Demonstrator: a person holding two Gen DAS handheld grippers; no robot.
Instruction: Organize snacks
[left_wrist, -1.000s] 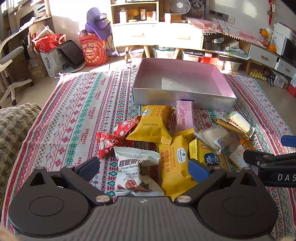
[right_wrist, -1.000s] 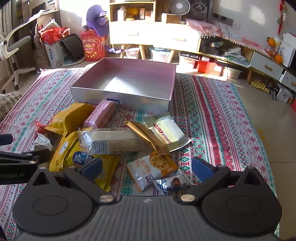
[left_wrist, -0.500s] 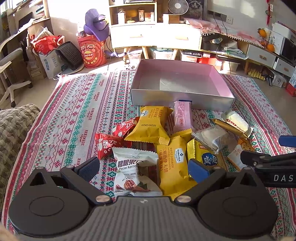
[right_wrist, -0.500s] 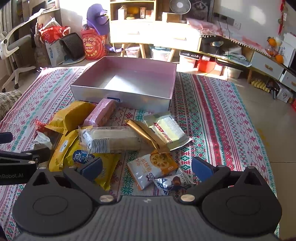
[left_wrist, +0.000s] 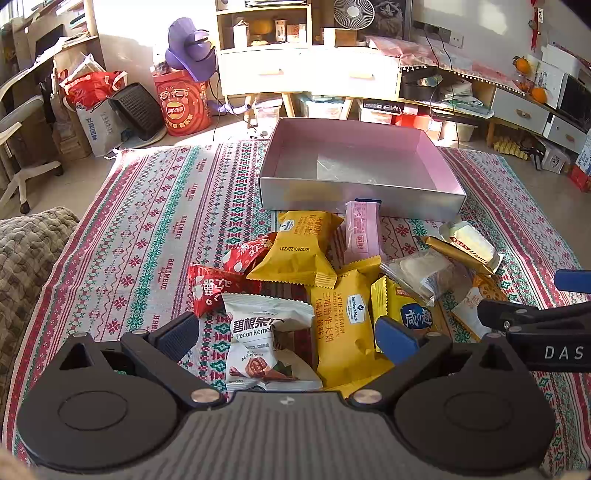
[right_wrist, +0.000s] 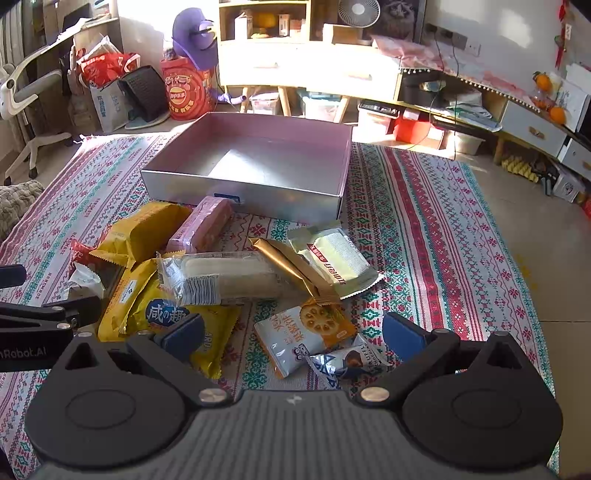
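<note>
A pile of snack packets lies on a patterned cloth in front of an empty pink-lined silver box (left_wrist: 362, 192) (right_wrist: 273, 199). My left gripper (left_wrist: 288, 332) is open, just above a white pecan packet (left_wrist: 264, 325) and a yellow waffle packet (left_wrist: 341, 325). My right gripper (right_wrist: 293, 334) is open above a white-orange packet (right_wrist: 306, 332) and a small blue chocolate packet (right_wrist: 345, 363). Further packets: pink (left_wrist: 360, 230) (right_wrist: 201, 229), yellow (left_wrist: 301, 251), red (left_wrist: 210, 288), clear cake roll (right_wrist: 221, 277), gold bar (right_wrist: 284, 264), green-white wafer (right_wrist: 334, 258).
The patterned cloth (left_wrist: 147, 221) covers the floor. A grey blanket (left_wrist: 26, 258) lies at the left. Shelves, a red Lay's bucket (left_wrist: 183, 107), bags and an office chair (right_wrist: 22, 110) stand behind the cloth. Bare floor (right_wrist: 535, 229) lies to the right.
Both grippers have drawn slightly back and up, so the box and packets look a little further away. Nothing was taken hold of or moved.
</note>
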